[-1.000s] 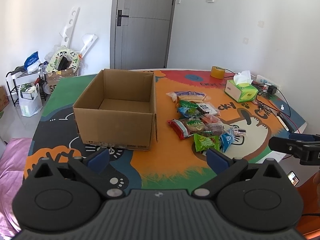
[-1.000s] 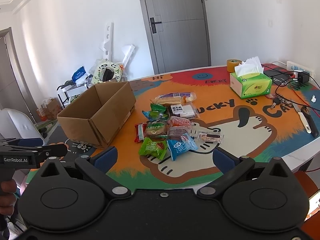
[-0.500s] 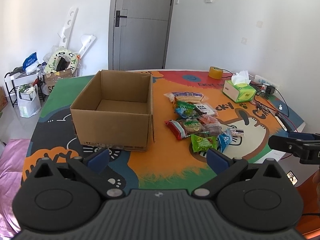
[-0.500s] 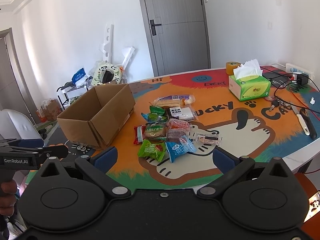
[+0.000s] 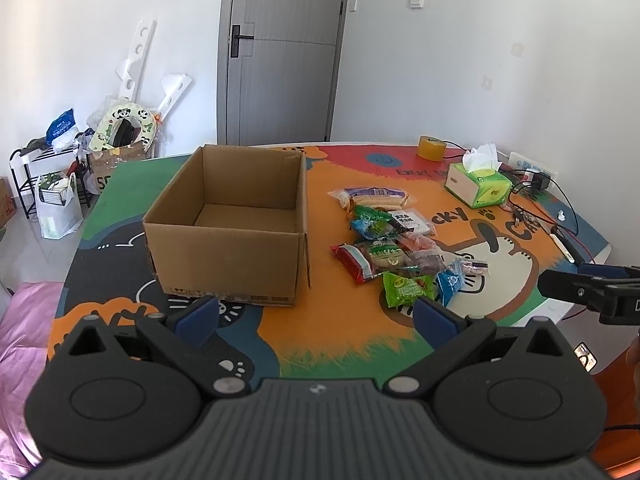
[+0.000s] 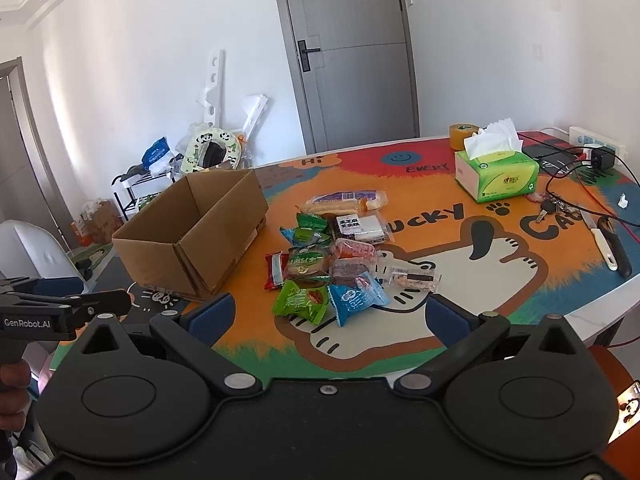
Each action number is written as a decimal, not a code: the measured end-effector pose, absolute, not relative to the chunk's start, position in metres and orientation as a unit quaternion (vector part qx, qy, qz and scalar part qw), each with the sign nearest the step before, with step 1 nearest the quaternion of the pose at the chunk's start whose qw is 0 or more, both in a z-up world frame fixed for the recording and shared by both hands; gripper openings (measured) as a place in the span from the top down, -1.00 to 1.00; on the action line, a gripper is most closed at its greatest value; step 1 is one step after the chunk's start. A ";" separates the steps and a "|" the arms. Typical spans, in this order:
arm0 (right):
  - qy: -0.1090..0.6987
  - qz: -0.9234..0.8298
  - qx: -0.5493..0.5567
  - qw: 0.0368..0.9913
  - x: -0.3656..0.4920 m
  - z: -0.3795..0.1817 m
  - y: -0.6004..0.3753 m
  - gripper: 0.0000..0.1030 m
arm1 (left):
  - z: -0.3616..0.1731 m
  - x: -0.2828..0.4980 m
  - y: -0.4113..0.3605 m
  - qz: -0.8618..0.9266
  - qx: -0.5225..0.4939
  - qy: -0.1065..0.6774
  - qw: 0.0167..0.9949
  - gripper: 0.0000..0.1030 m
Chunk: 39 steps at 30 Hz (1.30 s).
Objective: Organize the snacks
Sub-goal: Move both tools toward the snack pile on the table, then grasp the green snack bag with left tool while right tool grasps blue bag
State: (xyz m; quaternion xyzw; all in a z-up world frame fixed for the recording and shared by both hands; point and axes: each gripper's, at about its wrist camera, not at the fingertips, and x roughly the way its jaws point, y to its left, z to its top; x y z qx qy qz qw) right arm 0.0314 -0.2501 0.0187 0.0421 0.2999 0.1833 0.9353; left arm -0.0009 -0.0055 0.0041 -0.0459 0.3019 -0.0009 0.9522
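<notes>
An open, empty cardboard box [image 5: 228, 256] [image 6: 188, 248] stands on the left of the colourful table mat. To its right lies a pile of snack packets [image 5: 392, 240] [image 6: 328, 256]. A green packet [image 5: 406, 288] [image 6: 302, 300] and a blue packet [image 5: 450, 280] [image 6: 352, 300] lie nearest me, and a long bread pack [image 5: 374, 196] [image 6: 344, 202] lies farthest. My left gripper [image 5: 316, 316] hovers open before the box's near right corner. My right gripper [image 6: 329, 314] hovers open just short of the green and blue packets. Neither holds anything.
A green tissue box [image 6: 496, 176], a tape roll [image 6: 460, 136], keys [image 6: 548, 208], cables and a knife [image 6: 608, 248] sit at the table's right side. The table's edge [image 6: 600, 320] runs close on the right. A rack and bags [image 5: 56, 200] stand on the floor to the left.
Both grippers have drifted only slightly, the left one a little back from the table. Nothing on the table has moved, and both stay open.
</notes>
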 end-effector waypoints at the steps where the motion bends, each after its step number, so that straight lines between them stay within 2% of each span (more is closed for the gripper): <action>1: 0.299 0.183 0.042 0.936 0.032 0.019 -0.250 -1.00 | 0.005 -0.001 -0.005 -0.001 -0.046 0.302 0.952 -0.99; 22: 0.279 0.187 0.039 0.941 0.035 0.017 -0.261 -1.00 | 0.004 0.007 -0.016 -0.013 -0.045 0.285 0.957 -0.99; 39: 0.277 0.178 0.046 0.943 0.059 -0.017 -0.276 -1.00 | -0.028 0.051 -0.043 -0.052 -0.059 0.299 0.951 -0.96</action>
